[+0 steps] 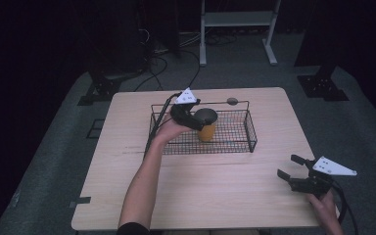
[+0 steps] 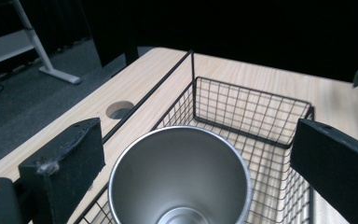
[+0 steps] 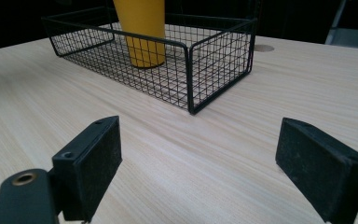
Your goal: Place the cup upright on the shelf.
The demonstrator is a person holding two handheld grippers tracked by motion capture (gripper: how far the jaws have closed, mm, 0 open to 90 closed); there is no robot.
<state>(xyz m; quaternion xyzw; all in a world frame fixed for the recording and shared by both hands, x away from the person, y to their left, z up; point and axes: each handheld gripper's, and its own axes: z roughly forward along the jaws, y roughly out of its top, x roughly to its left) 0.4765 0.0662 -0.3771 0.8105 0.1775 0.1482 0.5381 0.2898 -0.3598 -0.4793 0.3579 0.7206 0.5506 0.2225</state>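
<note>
A yellow cup [image 1: 206,129] with a steel inside [image 2: 179,182] stands upright in the black wire basket [image 1: 251,137] at the middle of the table. My left gripper [image 1: 199,123] is over the basket's left part, open, with one jaw on each side of the cup's rim; the left pad [image 2: 65,163] sits close to the rim and the right pad [image 2: 335,163] stands well off it. My right gripper [image 1: 289,166] is open above the bare table at the front right, pointing at the basket [image 3: 219,56] and the cup [image 3: 144,32].
The light wooden table [image 1: 200,196] has a round cable hole [image 1: 232,101] behind the basket, also the hole [image 2: 120,109] left of the basket wire. A white desk frame [image 1: 237,22] and cables lie on the floor beyond the table.
</note>
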